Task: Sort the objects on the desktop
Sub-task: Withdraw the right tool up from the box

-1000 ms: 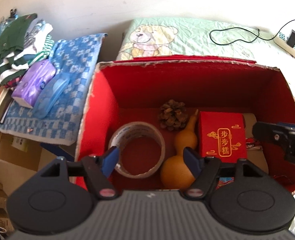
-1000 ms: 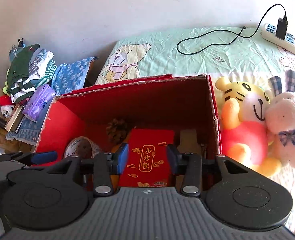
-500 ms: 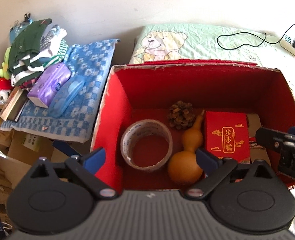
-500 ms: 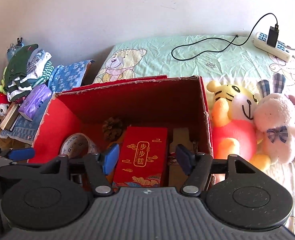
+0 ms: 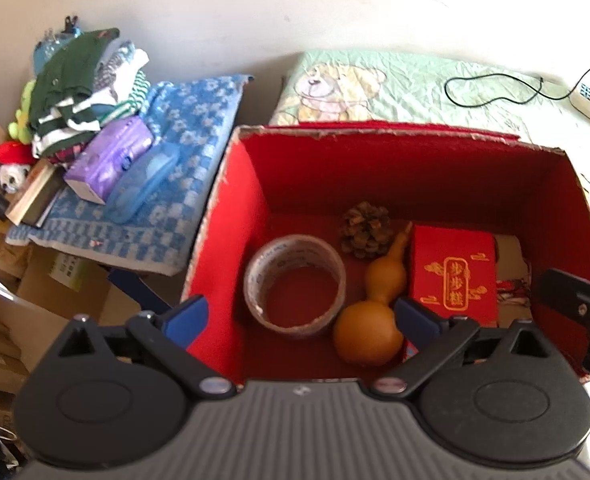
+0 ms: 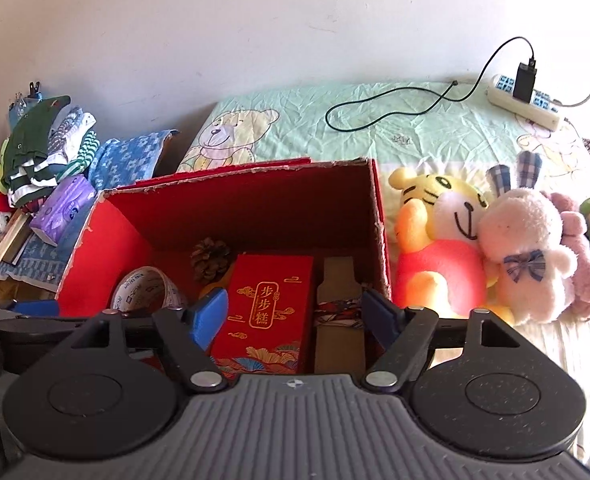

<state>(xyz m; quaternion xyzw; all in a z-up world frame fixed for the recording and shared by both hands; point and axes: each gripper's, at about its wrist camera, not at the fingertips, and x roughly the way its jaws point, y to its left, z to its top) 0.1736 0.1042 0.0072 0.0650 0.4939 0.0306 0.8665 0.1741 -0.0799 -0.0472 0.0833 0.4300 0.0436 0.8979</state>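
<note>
Gourd (image 5: 369, 312) lies in red box (image 5: 231, 216) beside tape roll (image 5: 294, 285) — neck toward back wall. Left gripper (image 5: 301, 316) wide open, empty; right gripper (image 6: 291, 312) opening, nothing gripped.

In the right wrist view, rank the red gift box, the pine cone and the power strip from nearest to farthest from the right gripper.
From the right gripper, whose jaws are opening with nothing pressed between them:
1. red gift box, directly ahead in the carton.
2. pine cone, behind it, toward the left.
3. power strip, far right on the bedsheet.
</note>
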